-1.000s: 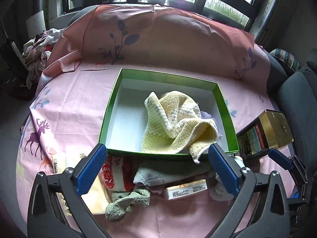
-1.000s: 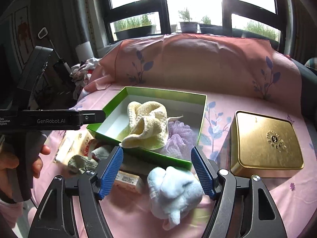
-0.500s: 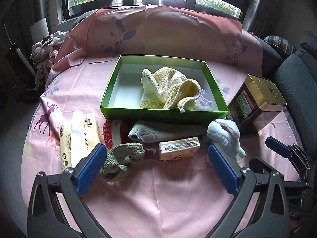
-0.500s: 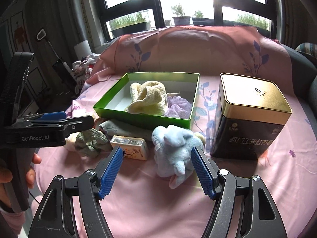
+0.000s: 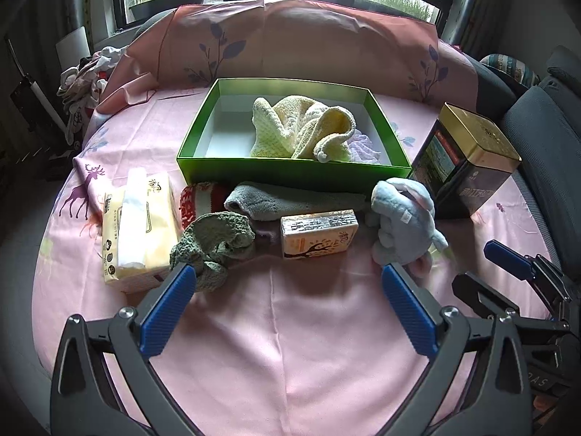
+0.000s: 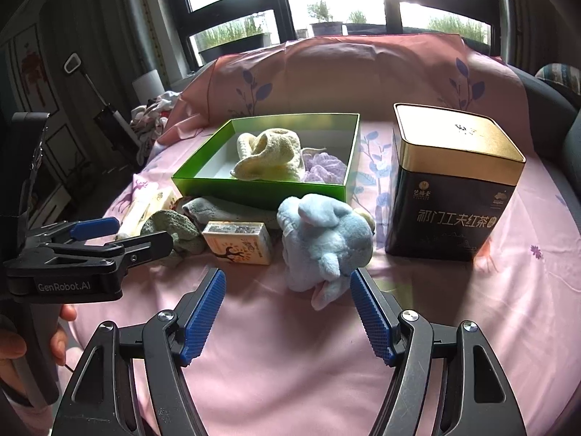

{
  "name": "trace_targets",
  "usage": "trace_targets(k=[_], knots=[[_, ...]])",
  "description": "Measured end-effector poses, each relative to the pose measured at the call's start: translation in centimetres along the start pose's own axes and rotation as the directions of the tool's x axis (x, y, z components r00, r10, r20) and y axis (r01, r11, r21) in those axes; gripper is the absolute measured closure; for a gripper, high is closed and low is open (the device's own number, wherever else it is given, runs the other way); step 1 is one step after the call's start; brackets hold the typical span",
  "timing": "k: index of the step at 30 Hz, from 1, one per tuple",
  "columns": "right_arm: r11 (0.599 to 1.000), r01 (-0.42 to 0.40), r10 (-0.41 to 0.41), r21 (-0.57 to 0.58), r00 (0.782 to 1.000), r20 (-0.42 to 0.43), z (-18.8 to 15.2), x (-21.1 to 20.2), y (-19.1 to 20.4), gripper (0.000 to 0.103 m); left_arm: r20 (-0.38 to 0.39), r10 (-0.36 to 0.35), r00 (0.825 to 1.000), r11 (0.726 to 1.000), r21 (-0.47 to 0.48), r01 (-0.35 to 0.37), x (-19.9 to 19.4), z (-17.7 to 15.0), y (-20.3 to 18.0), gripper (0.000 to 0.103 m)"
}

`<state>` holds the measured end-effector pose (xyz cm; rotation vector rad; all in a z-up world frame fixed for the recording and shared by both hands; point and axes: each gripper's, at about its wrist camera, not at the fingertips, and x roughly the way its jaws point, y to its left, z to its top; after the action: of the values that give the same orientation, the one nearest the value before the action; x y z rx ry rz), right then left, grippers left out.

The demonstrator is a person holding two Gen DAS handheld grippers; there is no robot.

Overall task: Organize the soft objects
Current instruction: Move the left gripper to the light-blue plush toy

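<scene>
my left gripper (image 5: pixel 288 279) is spread wide with nothing between its blue pads (image 5: pixel 169 314), low over the pink cloth (image 5: pixel 290 363) at the near edge. my right gripper (image 6: pixel 287 283) is likewise spread and holds nothing; it sits near the blue plush toy (image 6: pixel 326 241), whose lower end lies between its tips without touching them.

green box (image 5: pixel 290 176): far centre of the cloth. inside it: a yellow towel (image 5: pixel 301 129), bunched, and a purple knit piece (image 5: pixel 363 147) at its right side.

in front of the box, left to right: tissue pack (image 5: pixel 136 225), red-and-white cloth (image 5: pixel 201 198), grey towel (image 5: pixel 290 201) lying against the box's near wall, green knit cloth (image 5: pixel 214 243) nearer to me, small orange packet (image 5: pixel 317 234), blue plush toy (image 5: pixel 405 223).

black and gold tea tin (image 6: pixel 450 185): upright, right of the box and just beside the plush toy.

clothes pile (image 5: pixel 85 72): far left, off the cloth.
</scene>
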<state>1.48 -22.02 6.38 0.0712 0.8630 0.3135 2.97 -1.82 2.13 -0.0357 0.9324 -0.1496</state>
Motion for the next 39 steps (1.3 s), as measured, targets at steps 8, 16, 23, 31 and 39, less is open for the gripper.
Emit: trace_targets(k=[8, 16, 23, 31, 39], knots=[[1.000, -0.013, 0.013, 0.018, 1.000, -0.028, -0.8, 0.7, -0.2, 0.031, -0.024, -0.004, 1.000, 1.000, -0.009, 0.004, 0.6, -0.7, 0.0, 0.001], [0.999, -0.012, 0.013, 0.032, 0.999, -0.049, -1.5, 1.9, -0.7, 0.031, -0.049, -0.090, 0.995, 0.995, -0.044, 0.088, 1.8, -1.2, 0.2, 0.001], [0.996, -0.009, 0.015, 0.087, 0.998, -0.068, -1.8, 3.8, -2.6, 0.031, -0.071, -0.209, 0.975, 0.976, -0.085, 0.203, 3.3, -1.2, 0.0, 0.001], [0.995, -0.013, 0.020, 0.103, 0.998, -0.059, -0.1, 7.4, -3.2, 0.031, -0.066, -0.220, 0.973, 0.973, -0.084, 0.215, 4.1, -0.5, -0.3, 0.001], [0.993, 0.003, 0.001, 0.119, 0.999, -0.037, 0.7, 9.2, -3.6, 0.044, -0.087, -0.225, 0.970, 0.972, -0.086, 0.218, 5.4, 0.1, 0.1, 0.001]])
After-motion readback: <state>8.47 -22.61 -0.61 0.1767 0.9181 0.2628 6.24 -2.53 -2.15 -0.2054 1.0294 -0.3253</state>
